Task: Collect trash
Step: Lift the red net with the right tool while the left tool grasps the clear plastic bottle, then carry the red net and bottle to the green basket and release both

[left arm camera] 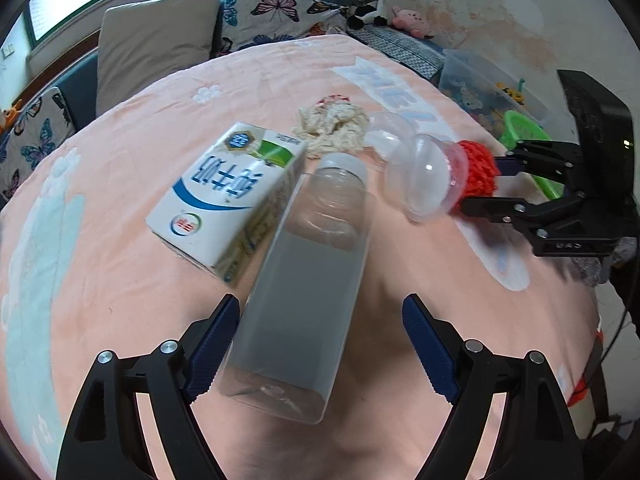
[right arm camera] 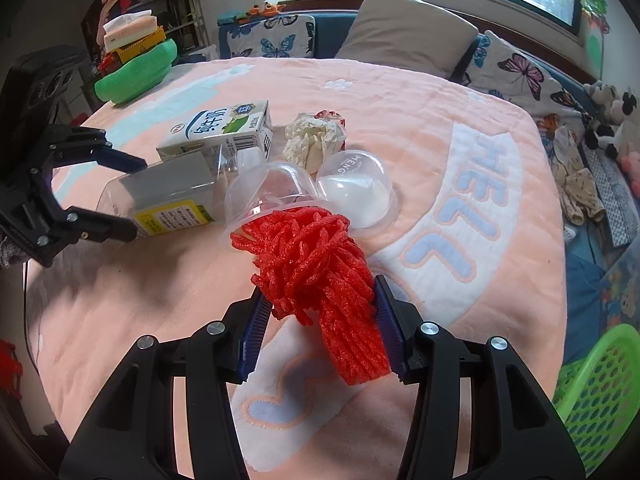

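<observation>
A clear plastic bottle (left arm camera: 304,280) lies on the pink blanket between the fingers of my left gripper (left arm camera: 322,348), which is open around its base. A milk carton (left arm camera: 228,196) lies to its left. My right gripper (right arm camera: 320,316) is shut on a red foam net (right arm camera: 320,272) that sticks out of a clear plastic cup (right arm camera: 268,196). The same net (left arm camera: 478,168), cup (left arm camera: 424,180) and right gripper (left arm camera: 480,182) show in the left wrist view. A clear dome lid (right arm camera: 354,188) and a crumpled paper wad (right arm camera: 314,140) lie behind.
A green basket (right arm camera: 600,384) stands low at the right, off the bed. A green bowl with stacked things (right arm camera: 136,68) is at the far left. Pillows (right arm camera: 404,32) and plush toys (right arm camera: 612,120) line the far side.
</observation>
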Action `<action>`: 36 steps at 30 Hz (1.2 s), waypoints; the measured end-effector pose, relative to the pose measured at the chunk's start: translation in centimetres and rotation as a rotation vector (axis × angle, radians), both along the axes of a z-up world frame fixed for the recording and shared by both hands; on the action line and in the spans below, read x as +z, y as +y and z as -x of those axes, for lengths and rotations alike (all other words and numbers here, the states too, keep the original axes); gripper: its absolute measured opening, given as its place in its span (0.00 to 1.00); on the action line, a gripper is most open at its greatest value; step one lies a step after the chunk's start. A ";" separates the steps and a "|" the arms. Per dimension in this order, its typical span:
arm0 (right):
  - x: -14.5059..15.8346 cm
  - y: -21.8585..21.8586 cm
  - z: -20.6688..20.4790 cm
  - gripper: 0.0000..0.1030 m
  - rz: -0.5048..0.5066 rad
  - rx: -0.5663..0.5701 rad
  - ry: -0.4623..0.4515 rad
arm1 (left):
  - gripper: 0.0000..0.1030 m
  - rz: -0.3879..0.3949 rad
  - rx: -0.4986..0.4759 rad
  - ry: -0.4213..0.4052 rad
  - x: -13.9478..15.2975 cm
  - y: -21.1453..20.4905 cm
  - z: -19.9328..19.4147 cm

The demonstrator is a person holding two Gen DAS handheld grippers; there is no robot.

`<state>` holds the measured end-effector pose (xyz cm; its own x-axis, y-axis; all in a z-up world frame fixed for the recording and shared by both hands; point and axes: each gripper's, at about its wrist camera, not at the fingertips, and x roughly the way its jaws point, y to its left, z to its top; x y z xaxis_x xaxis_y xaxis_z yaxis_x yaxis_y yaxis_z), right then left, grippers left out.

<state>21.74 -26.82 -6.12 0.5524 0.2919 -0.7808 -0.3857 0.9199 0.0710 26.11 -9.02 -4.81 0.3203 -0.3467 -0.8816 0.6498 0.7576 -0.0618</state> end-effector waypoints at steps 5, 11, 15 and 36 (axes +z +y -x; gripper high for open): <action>0.0 0.1 0.0 0.50 0.001 0.002 0.000 | 0.78 -0.023 -0.008 -0.023 0.0 -1.1 0.0; -0.3 0.3 -0.2 0.51 0.009 0.005 0.002 | 0.70 -0.077 0.009 -0.060 -0.6 -2.8 -0.9; -0.6 0.8 -0.5 0.52 0.022 0.002 -0.003 | 0.63 -0.094 0.036 -0.077 -1.0 -3.1 -1.5; 3.6 -1.0 5.6 0.46 -0.048 -0.087 -0.078 | 0.53 -0.049 0.083 -0.129 2.1 -2.9 4.1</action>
<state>16.15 -27.84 -2.50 0.6354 0.2761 -0.7211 -0.3109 0.9463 0.0884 22.00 -11.95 -2.70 0.4582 -0.2718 -0.8463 0.5846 0.8093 0.0566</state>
